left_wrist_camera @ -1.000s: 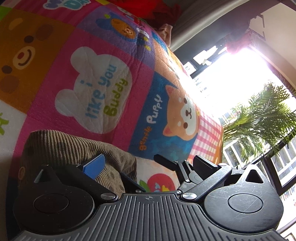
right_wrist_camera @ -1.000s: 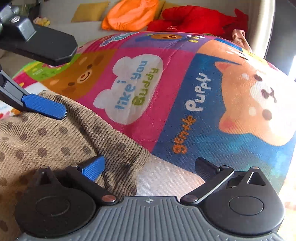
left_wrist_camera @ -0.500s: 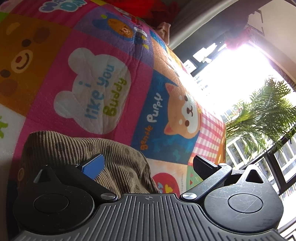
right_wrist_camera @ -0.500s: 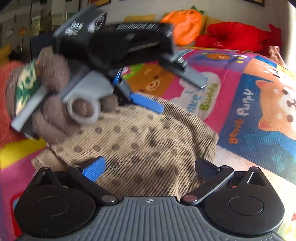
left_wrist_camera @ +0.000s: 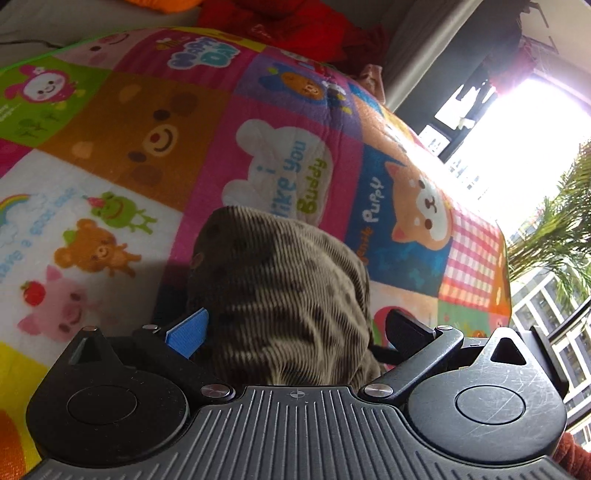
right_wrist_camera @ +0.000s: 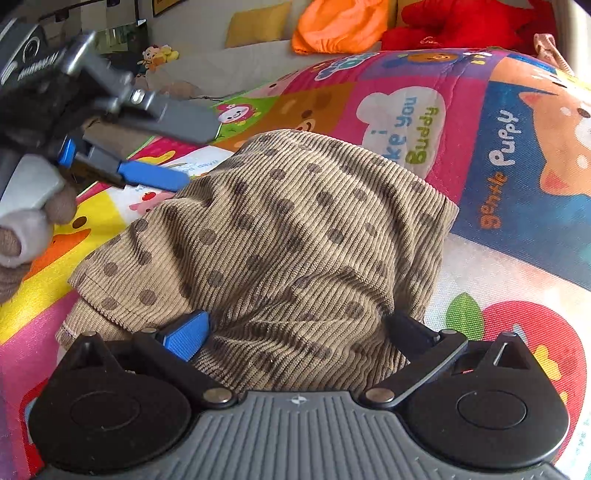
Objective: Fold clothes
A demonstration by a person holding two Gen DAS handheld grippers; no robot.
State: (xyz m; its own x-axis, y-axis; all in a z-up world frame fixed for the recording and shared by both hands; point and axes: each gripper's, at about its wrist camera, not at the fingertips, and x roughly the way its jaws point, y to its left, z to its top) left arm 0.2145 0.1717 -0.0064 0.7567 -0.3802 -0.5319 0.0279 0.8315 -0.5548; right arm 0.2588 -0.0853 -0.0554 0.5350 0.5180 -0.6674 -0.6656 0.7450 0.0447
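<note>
A brown corduroy garment with dark dots (right_wrist_camera: 295, 240) lies bunched on the colourful cartoon play mat (right_wrist_camera: 517, 147). My right gripper (right_wrist_camera: 295, 328) is open, its jaws spread wide, with the garment's near part heaped between them. My left gripper (left_wrist_camera: 295, 328) is open too, jaws wide, with a hump of the same garment (left_wrist_camera: 280, 280) between them. The left gripper also shows in the right wrist view (right_wrist_camera: 173, 155), raised above the garment's far left edge, held by a gloved hand.
An orange cushion (right_wrist_camera: 340, 22), a red plush (right_wrist_camera: 469, 22) and a yellow pillow (right_wrist_camera: 258, 24) lie on the sofa beyond the mat. A bright window with a palm tree (left_wrist_camera: 546, 229) is at the right.
The left gripper lifted up and back, off the garment's far edge, and its view tilted to show more mat. The right gripper drew back and the garment now lies more bunched before it.
</note>
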